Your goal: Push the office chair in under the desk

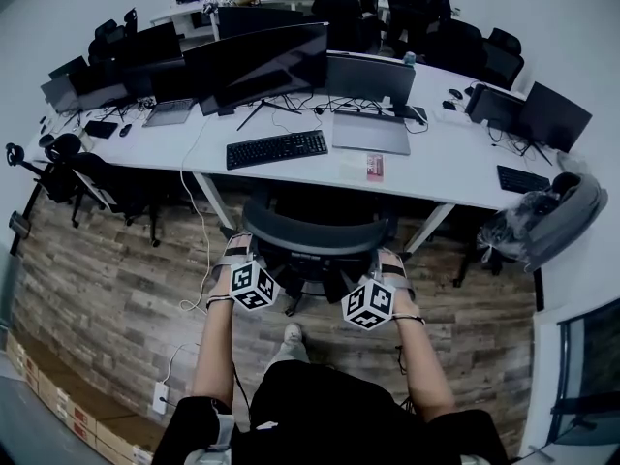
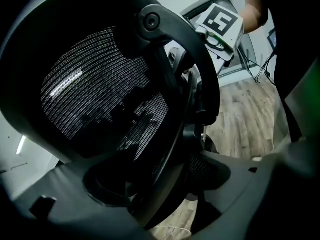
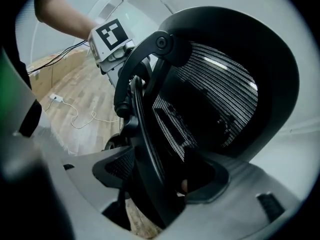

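The black mesh office chair (image 1: pixel 310 235) stands in front of the white desk (image 1: pixel 436 168); its seat is hidden under the desk edge and its curved backrest faces me. My left gripper (image 1: pixel 237 258) is shut on the backrest's left rim, and my right gripper (image 1: pixel 389 262) is shut on its right rim. In the left gripper view the black backrest frame (image 2: pixel 172 134) runs between the jaws of the left gripper (image 2: pixel 155 184). The right gripper view shows that frame (image 3: pixel 145 134) clamped in the right gripper (image 3: pixel 160 184).
A keyboard (image 1: pixel 277 149), a laptop (image 1: pixel 371 132) and monitors (image 1: pixel 257 66) sit on the desk. Another chair (image 1: pixel 87 177) stands at left, and a chair with a grey backpack (image 1: pixel 552 216) at right. A white cable and power strip (image 1: pixel 160 395) lie on the wood floor.
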`<state>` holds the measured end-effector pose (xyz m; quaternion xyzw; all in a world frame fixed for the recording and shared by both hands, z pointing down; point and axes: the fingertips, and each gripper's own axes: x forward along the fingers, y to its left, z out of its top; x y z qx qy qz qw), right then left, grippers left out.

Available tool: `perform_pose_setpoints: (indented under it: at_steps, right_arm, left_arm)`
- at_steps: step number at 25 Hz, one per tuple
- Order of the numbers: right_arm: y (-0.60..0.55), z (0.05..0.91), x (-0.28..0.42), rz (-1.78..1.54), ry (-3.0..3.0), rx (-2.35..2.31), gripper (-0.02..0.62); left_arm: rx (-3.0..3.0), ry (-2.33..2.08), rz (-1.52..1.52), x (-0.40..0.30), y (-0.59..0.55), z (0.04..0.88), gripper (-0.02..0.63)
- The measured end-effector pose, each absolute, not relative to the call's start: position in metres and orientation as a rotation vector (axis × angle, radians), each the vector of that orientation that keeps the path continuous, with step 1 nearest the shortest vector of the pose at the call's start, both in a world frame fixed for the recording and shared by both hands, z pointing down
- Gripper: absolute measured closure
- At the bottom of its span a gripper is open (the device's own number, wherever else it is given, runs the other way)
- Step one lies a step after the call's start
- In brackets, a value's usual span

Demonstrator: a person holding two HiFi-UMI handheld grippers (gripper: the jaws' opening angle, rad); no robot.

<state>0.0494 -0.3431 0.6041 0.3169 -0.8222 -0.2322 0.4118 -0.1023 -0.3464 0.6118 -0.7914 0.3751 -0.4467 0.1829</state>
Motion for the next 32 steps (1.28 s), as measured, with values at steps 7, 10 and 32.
perform_pose_setpoints:
  at_steps: [7, 10, 32]
  right_arm:
    - [-0.373, 0.608, 0.047, -0.562, -2.039, 0.801, 0.281]
    - [-0.386, 0.61, 0.046, -0.552, -2.022, 0.819, 0.281]
    - [-0.501, 0.617, 0.046, -0.483, -1.882, 0.938, 0.275]
  left_arm:
    - [-2.256, 1.029, -1.254, -0.103, -0.376, 0.613, 0.239]
    - [-2.267, 1.017, -1.255, -0.104, -0.389, 0.614, 0.239]
    - [-2.346, 0.964, -1.138, -0.101, -0.501, 0.608, 0.244]
